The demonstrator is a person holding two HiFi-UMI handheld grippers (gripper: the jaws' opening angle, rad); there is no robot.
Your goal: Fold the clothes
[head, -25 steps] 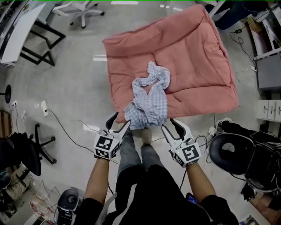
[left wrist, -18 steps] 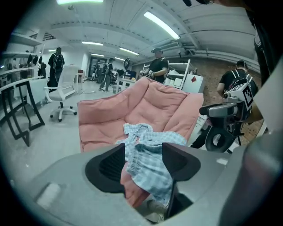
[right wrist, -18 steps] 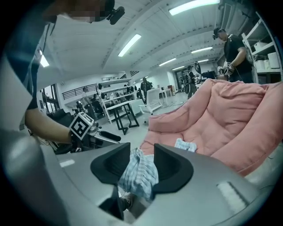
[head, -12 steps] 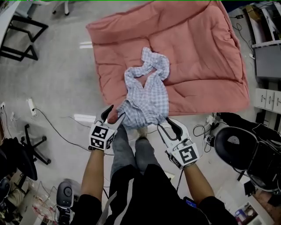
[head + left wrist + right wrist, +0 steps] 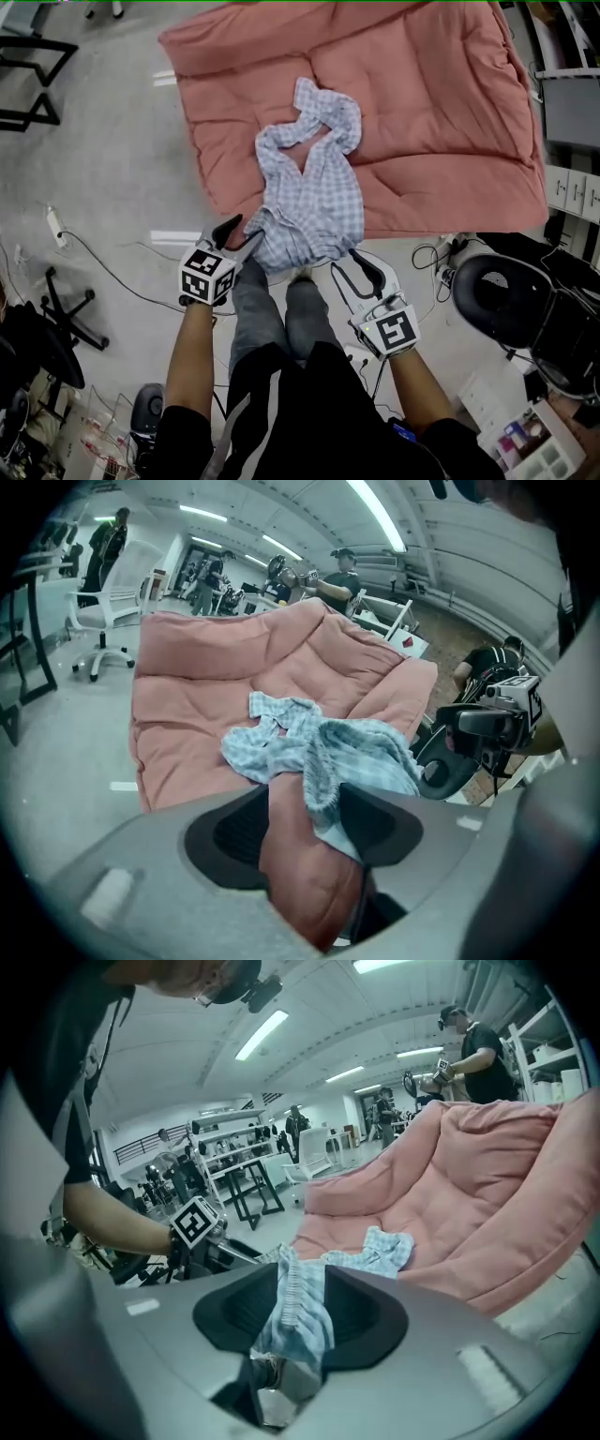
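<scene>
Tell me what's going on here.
A person stands at the near edge of a pink quilt spread on the floor, with a gripper in each hand. A blue checked garment lies crumpled on the quilt. The left gripper and right gripper each clamp its near hem, and their jaws have just been closing on it. The left one also seems to pinch a fold of quilt. No neat fold has been made yet.

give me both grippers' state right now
Left gripper: jaws just closed further, holding the checked garment
Right gripper: jaws just closed further, holding the same garment
</scene>
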